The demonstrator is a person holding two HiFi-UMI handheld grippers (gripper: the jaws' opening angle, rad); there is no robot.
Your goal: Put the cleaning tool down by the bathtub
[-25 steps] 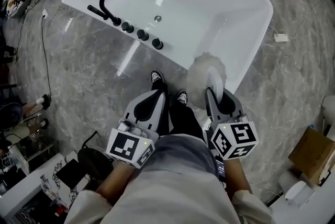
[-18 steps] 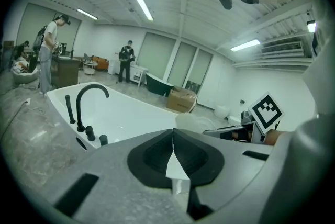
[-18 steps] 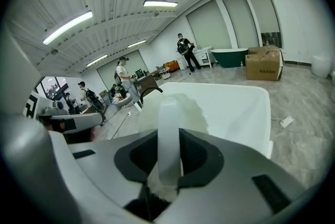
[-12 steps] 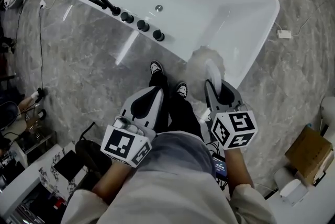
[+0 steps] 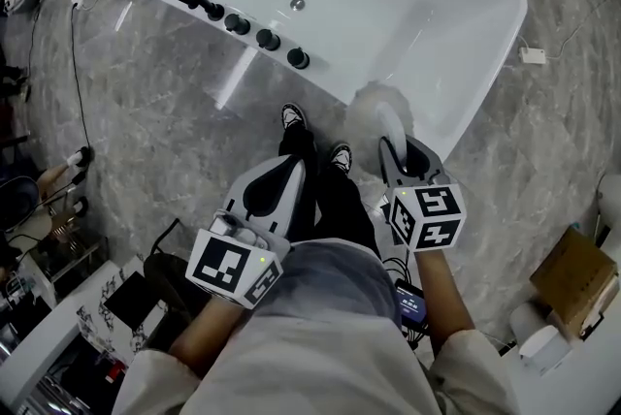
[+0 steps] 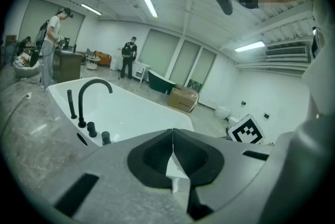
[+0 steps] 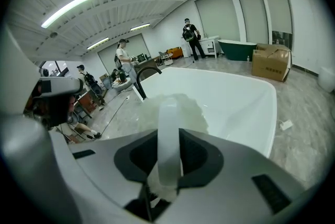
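Our right gripper (image 5: 406, 159), grasping the cleaning tool (image 5: 374, 117) by its handle, sinks lower beside the bathtub (image 5: 427, 6)'s near rim. The tool nears the floor (image 5: 194, 122), unreleased. Our left gripper (image 5: 291, 175) is clenched, empty.

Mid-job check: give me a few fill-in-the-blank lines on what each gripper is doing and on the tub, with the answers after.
The right gripper grips the cleaning tool by its white ____. The left gripper has its jaws ____, with nothing between them. The faucet on the white bathtub is ____ in colour.
Missing words: handle; shut; black.
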